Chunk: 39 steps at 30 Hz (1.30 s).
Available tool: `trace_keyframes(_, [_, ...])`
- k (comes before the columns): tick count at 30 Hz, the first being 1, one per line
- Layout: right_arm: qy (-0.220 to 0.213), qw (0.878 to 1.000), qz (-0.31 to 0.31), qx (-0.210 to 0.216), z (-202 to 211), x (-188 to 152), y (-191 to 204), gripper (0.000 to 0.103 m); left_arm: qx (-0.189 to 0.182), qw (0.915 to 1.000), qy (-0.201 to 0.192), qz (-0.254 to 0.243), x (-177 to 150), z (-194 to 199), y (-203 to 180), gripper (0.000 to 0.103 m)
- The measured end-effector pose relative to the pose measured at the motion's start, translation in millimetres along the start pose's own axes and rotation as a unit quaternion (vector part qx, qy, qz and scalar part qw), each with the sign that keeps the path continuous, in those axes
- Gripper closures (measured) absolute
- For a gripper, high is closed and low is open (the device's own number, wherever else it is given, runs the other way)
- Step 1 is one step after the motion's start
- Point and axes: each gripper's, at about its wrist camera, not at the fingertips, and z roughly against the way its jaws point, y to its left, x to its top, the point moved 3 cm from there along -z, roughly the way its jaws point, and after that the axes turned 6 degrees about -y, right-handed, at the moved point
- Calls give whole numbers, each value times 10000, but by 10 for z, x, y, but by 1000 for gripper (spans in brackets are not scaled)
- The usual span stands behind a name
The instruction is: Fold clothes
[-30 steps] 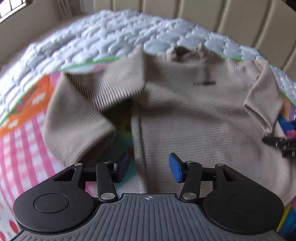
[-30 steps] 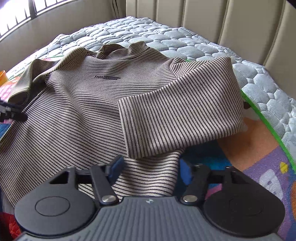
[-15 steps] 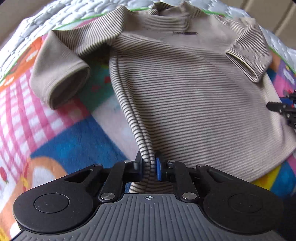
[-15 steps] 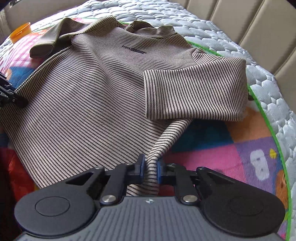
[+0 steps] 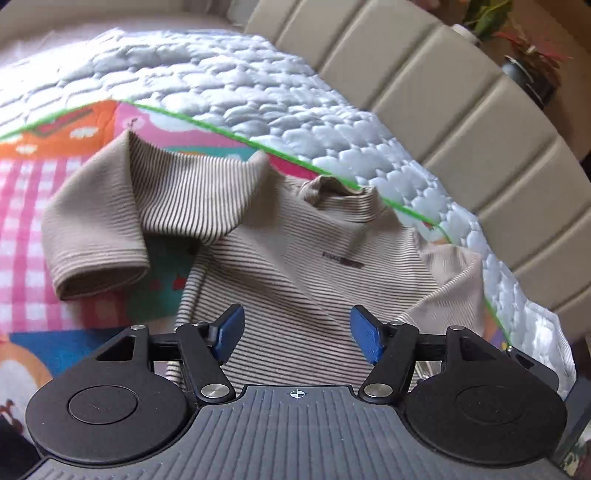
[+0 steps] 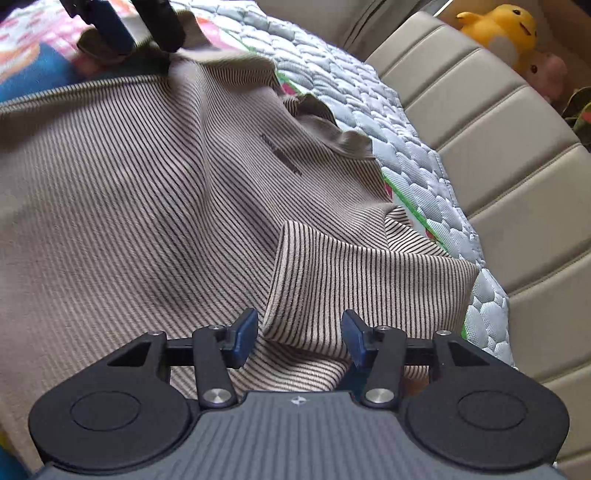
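Observation:
A beige striped sweater (image 5: 291, 258) lies face up on a colourful play mat (image 5: 33, 206), collar towards the quilt. My left gripper (image 5: 297, 338) is open and empty, low over the sweater's body near its left side edge. The left sleeve (image 5: 99, 229) lies bent beside it. In the right wrist view the sweater (image 6: 147, 192) fills the frame, rumpled. My right gripper (image 6: 299, 339) is open, with the folded cuff of the right sleeve (image 6: 351, 280) lying between its fingers. The left gripper's fingers (image 6: 110, 22) show at the top left there.
A light blue quilted mattress cover (image 5: 258, 85) lies beyond the mat's green edge. A beige padded headboard (image 5: 461, 110) runs along the back. Plush toys (image 6: 509, 26) and a potted plant (image 5: 532, 62) sit behind it.
Half a second ago both grippers were shut on the sweater's side edges near the hem. Now both are open, have let go, and sit further up the sweater, which is more rumpled.

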Motion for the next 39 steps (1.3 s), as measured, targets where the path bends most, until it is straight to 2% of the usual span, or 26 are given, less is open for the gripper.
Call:
trace_keyframes(3, [17,9998,-213,-17,-124,39,-42,54,149,9998,109,-109,-19,-78,108,28])
trace_keyframes(5, [44,9996,-282,-21,-158,58,-62,72,221,9997,131,-60,-20,-133,180,25])
trace_keyframes(6, [41,9995,-315,-31,-164,88,-72,87,237,9996,159,-46,-17,-166,211,24])
trace_keyframes(7, [-6,9992,-399,-38,-157,133,-98,95,252,9995,187,-33,-13,-200,241,22])
trace_keyframes(10, [-303,9944,-1002,-110,-21,368,-394,96,264,9992,307,-35,-33,-271,288,17])
trace_keyframes(13, [-821,9771,-1950,-243,249,772,-971,97,111,9989,445,-56,-57,-298,292,13])
trace_keyframes(16, [-1442,9508,-2715,-387,539,1172,-1529,97,-86,9986,523,13,-57,-299,295,9])
trace_keyframes(19, [-1854,9273,-3235,-332,696,1494,-1866,97,-162,9980,573,224,-42,-310,364,9])
trace_keyframes(21, [-2031,9169,-3427,-233,731,1671,-1953,99,-112,9978,532,380,-4,-299,452,9])
trace_keyframes(24, [-2077,9128,-3516,28,609,1891,-1832,99,17,9976,288,635,117,-230,623,9])
trace_keyframes(25, [-2071,9122,-3533,133,557,1955,-1768,102,103,9974,149,702,170,-193,687,9])
trace_keyframes(29, [-1946,9177,-3438,416,275,2165,-1409,103,536,9940,-283,907,300,-74,924,9])
trace_keyframes(36, [-1599,9267,-3327,709,-58,2201,-869,102,979,9777,-872,1641,518,172,1401,9])
trace_keyframes(38, [-1375,9317,-3239,899,-124,2118,-664,99,1056,9716,-1070,1827,573,275,1518,8])
trace_keyframes(39, [-1269,9352,-3138,1039,-143,2073,-527,94,1094,9682,-1169,1920,600,327,1577,8])
